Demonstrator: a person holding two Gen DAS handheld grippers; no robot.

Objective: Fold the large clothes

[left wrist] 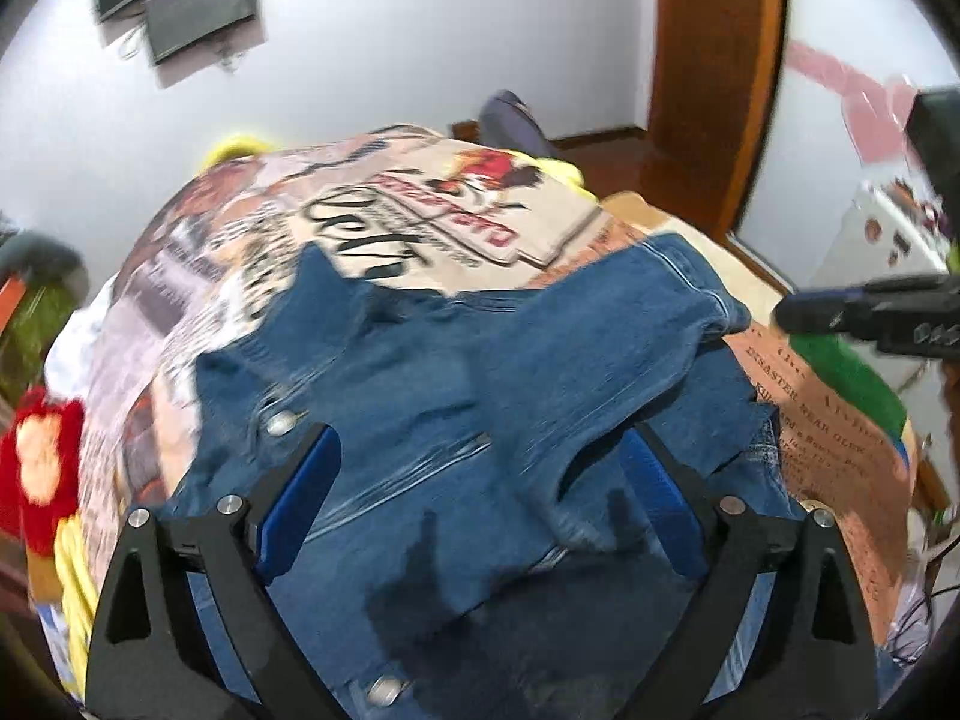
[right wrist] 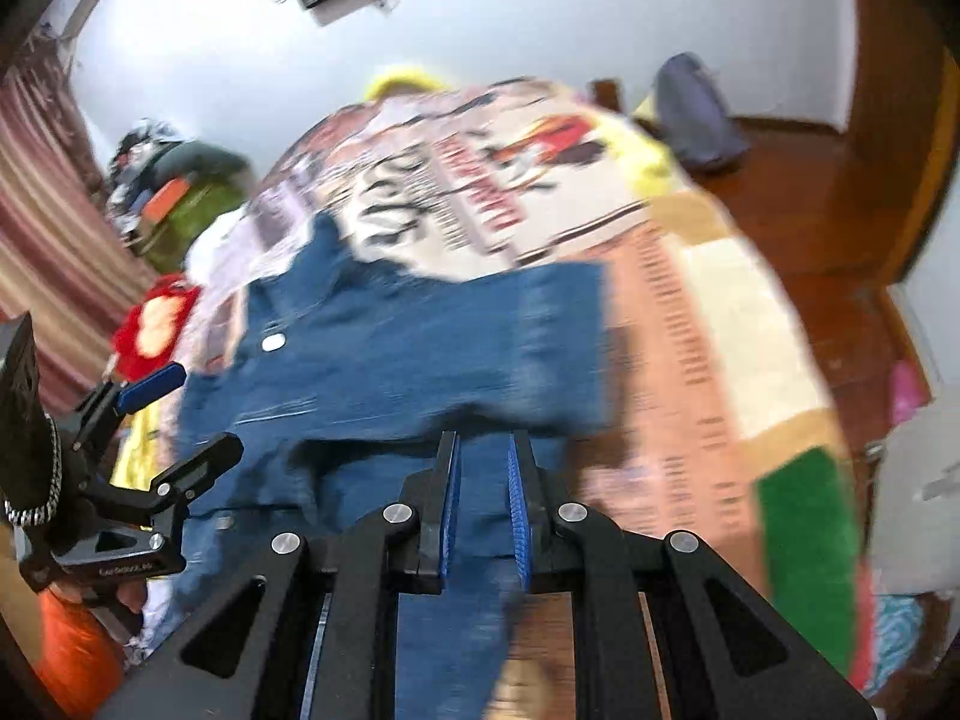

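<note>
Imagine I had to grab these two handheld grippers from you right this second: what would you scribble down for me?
Left gripper: open, nothing between its pads, hovering over the denim jacket.
Right gripper: shut; the picture is too blurred to tell whether any denim is pinched.
Where things are: the jacket lies on the printed bedspread, one sleeve folded across the body, collar pointing away from you.
Done: that sleeve looks folded in.
Left: probably the other sleeve, then folding the body over and flattening the creases.
</note>
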